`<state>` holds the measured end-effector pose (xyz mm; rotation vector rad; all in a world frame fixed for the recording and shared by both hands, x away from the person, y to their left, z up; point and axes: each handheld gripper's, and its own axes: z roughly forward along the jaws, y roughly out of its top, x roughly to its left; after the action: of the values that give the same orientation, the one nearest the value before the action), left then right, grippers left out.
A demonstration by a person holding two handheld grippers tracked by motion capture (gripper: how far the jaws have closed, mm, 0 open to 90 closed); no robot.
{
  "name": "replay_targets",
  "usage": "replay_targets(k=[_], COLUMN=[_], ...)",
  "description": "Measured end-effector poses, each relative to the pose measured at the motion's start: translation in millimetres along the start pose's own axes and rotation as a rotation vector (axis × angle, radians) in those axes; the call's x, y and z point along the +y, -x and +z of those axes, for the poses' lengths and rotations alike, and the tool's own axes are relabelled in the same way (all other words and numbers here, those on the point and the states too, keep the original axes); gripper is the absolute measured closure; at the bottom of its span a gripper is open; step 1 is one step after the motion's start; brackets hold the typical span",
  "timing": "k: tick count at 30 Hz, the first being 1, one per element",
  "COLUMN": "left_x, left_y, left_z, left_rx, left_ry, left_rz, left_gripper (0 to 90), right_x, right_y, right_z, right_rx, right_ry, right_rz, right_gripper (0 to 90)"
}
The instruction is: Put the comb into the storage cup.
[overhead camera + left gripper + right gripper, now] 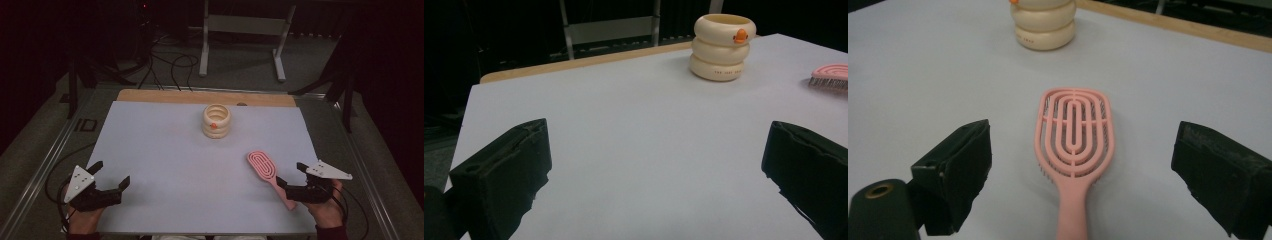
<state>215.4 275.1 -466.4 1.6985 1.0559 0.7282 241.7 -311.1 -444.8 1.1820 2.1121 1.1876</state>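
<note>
A pink hairbrush lies bristles down on the white sheet, at the near right, with its handle pointing toward the person. My right gripper is open, its jaws standing on either side of the handle without touching it. In the right gripper view the hairbrush runs up between the jaws of my right gripper. A cream ringed cup with an orange mark stands at the far middle. My left gripper rests open at the near left with nothing between its jaws.
A wooden strip borders the sheet's far edge. Beyond the table are a grey metal stand and cables on the floor. From the left gripper view, the cup and the brush head lie far ahead.
</note>
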Motion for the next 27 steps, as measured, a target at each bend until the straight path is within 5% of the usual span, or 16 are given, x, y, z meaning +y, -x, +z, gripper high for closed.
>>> replay_targets(k=[27], left_x=[-0.8], left_y=[1.3], left_z=[1.4], left_rx=[-0.005], left_ry=[-0.001], left_rz=[-0.004], left_gripper=[0.2], right_x=[3.0], right_y=[4.2], right_z=[47.9], right_rx=[-0.003], right_ry=[-0.273], right_rz=[-0.042], right_gripper=[9.7])
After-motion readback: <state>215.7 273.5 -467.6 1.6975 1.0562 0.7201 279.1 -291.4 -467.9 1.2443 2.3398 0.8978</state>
